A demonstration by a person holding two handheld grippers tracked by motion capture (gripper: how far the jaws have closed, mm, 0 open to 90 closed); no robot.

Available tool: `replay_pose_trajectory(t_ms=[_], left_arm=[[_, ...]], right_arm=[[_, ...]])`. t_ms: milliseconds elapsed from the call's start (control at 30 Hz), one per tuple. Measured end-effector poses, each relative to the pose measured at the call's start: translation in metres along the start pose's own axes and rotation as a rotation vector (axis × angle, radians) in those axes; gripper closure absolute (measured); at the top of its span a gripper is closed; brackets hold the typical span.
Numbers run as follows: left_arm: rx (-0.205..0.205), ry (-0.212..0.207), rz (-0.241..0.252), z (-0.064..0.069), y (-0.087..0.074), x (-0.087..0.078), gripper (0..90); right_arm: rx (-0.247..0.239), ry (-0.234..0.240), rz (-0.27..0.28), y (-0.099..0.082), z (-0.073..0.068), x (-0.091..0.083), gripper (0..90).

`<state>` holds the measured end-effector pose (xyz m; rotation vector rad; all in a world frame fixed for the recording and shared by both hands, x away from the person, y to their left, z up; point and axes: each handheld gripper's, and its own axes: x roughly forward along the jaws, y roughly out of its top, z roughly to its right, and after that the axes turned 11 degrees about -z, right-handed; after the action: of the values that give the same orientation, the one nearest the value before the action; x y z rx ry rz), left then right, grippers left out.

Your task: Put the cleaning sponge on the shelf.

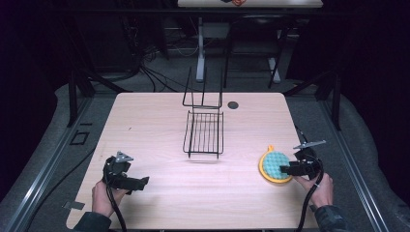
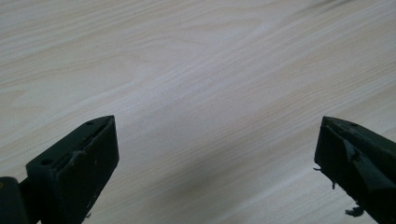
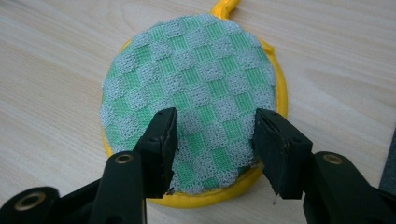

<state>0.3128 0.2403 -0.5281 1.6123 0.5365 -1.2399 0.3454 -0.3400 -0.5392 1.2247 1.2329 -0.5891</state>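
Note:
A round scrubbing pad point(image 1: 274, 165) with a green-and-grey checked top, a yellow rim and a small yellow loop lies flat on the table at the right. In the right gripper view the pad point(image 3: 196, 79) lies under my right gripper point(image 3: 215, 119). Its jaws stand half apart over the pad's near part, tips on or just above the checked cloth, which lies flat between them and is not pinched. In the high view the right gripper point(image 1: 286, 169) reaches the pad from the right. My left gripper point(image 1: 144, 182) rests at the near left, and in its own view the left gripper point(image 2: 217, 123) is wide open over bare wood.
A black wire rack point(image 1: 203, 131) with an upright back stands in the middle of the light wooden table point(image 1: 154, 121). A dark round grommet point(image 1: 233, 105) sits behind it. Table legs and cables crowd the dark floor beyond the far edge.

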Motion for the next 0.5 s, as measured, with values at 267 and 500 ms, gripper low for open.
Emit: replay_pose_trajectory(t_ms=[267,500], left_arm=[[0.003,0.003,-0.002,-0.0003,-0.0011,0.0004,0.0],[-0.004,0.004,0.003,-0.0004,-0.0007,-0.0007,0.0]], right_arm=[[-0.008,-0.046,-0.003,-0.0016,-0.0062,0.0039,61.0],[0.002,-0.068,0.0,-0.0037,-0.006,0.0051,78.5]])
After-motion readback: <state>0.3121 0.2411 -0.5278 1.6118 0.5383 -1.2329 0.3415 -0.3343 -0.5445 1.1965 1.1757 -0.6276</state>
